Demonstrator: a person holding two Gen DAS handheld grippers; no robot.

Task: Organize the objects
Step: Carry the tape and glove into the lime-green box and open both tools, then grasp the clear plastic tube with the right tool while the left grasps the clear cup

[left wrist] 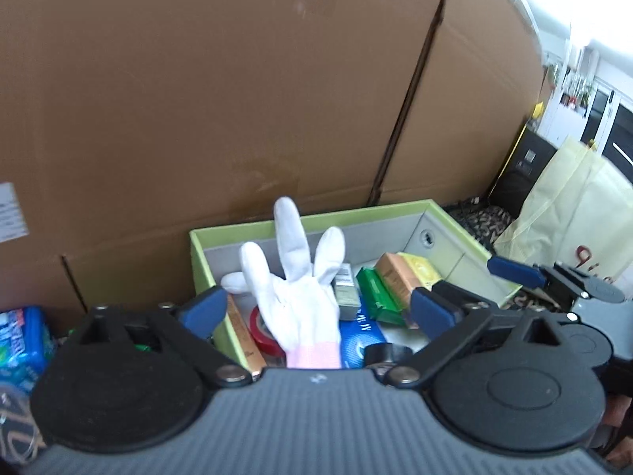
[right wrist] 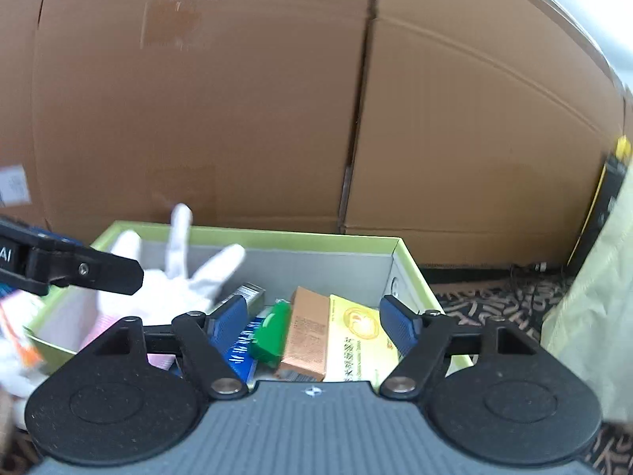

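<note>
A green storage box (left wrist: 356, 211) with a grey lining stands against the cardboard. Inside it a white glove (left wrist: 300, 301) with a pink cuff lies fingers up. My left gripper (left wrist: 316, 312) is open, its blue pads wide on either side of the glove and not touching it. Beside the glove lie a red tape roll (left wrist: 263, 332), a green packet (left wrist: 376, 293), an orange carton (left wrist: 397, 277) and a yellow carton (left wrist: 421, 267). My right gripper (right wrist: 316, 320) hangs open over the box (right wrist: 277, 235), above the green packet (right wrist: 271, 332) and orange carton (right wrist: 306, 332). The glove (right wrist: 178, 289) shows blurred at its left.
Large cardboard boxes (left wrist: 237, 99) form a wall right behind the green box. A cream fabric bag (left wrist: 573, 213) and a black case (left wrist: 526, 166) stand at the right on patterned carpet (right wrist: 494, 301). A blue wipes pack (left wrist: 21, 340) lies at the left.
</note>
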